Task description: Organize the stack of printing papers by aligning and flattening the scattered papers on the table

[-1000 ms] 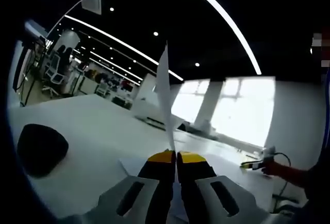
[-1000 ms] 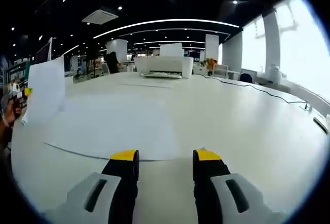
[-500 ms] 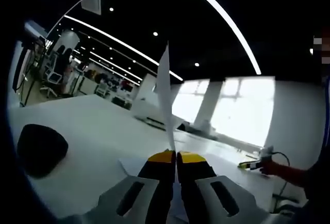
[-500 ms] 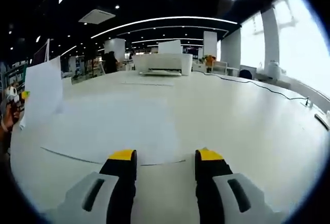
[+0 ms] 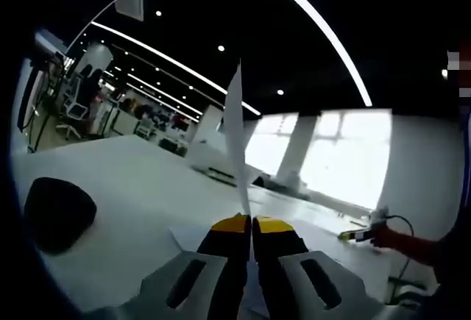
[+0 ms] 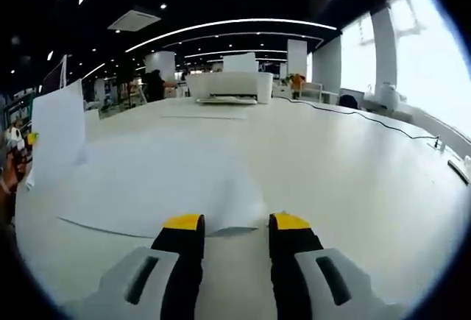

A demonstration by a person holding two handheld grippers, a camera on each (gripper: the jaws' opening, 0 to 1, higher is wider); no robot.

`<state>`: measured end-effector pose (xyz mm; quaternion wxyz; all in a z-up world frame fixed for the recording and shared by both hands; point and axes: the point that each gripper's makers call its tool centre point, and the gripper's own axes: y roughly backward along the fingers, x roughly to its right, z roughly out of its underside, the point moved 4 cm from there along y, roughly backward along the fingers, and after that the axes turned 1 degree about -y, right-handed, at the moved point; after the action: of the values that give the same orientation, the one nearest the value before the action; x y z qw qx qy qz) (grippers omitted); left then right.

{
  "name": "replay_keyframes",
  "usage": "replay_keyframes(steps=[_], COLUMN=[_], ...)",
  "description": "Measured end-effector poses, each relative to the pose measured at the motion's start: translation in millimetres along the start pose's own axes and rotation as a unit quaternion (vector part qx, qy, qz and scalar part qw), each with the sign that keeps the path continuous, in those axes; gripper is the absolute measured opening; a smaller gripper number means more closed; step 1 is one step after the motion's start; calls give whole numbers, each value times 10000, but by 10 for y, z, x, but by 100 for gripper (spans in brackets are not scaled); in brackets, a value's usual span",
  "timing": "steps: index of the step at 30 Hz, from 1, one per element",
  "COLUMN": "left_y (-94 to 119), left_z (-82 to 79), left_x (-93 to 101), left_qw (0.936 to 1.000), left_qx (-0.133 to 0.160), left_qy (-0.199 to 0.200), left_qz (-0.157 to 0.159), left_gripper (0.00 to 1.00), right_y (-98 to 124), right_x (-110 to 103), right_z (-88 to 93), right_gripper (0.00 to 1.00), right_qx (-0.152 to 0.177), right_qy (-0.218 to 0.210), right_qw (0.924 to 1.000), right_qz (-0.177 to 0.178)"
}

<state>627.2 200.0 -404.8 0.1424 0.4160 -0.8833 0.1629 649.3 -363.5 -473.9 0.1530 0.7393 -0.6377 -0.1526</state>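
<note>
My left gripper (image 5: 252,223) is shut on the lower edge of a white sheet (image 5: 235,143), which stands upright and edge-on above the jaws. That same sheet (image 6: 57,132) shows at the far left of the right gripper view, held up off the table. A spread of white papers (image 6: 154,184) lies flat on the white table (image 6: 353,180). My right gripper (image 6: 236,223) is open at their near edge, where a corner curls up slightly between the jaws. The right gripper (image 5: 360,235) also appears low at the right of the left gripper view, in a red-sleeved hand.
A black rounded object (image 5: 57,213) rests on the table to the left. A white printer (image 6: 232,87) stands at the far end of the table. A thin cable (image 6: 368,125) runs along the right side. Office desks and chairs stand beyond.
My right gripper has moved forward to the papers' near edge, its jaws have narrowed a little, and the paper edge has curled up between them. The left gripper holds still.
</note>
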Motion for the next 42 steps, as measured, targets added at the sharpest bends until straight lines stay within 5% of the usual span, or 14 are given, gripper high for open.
replay_keyframes(steps=[4,13,25,33,42], left_y=[-1,-4,-3,-7,-1], left_z=[1,4,9,13,5], left_x=[-1,0,13,11,13], left_qw=[10000,10000,10000,10000,10000], left_qx=[-3,-20,-27,-42,-17], left_qy=[-4,-1,25,31,42], left_qz=[0,22,38,38,46], left_gripper=[6,6,6,6,6], right_y=[3,-20,32,265,451], right_x=[-70,-165,-238,-330,-466], right_z=[-8,-24,-58,-453,-705], right_gripper=[15,0,0,0,0], right_qx=[-15,116,318,912,1056], right_qy=[-10,-215,-199,205,567], right_qw=[10000,9995,9990,9946,9915], right_qz=[-40,-186,-236,-452,-515])
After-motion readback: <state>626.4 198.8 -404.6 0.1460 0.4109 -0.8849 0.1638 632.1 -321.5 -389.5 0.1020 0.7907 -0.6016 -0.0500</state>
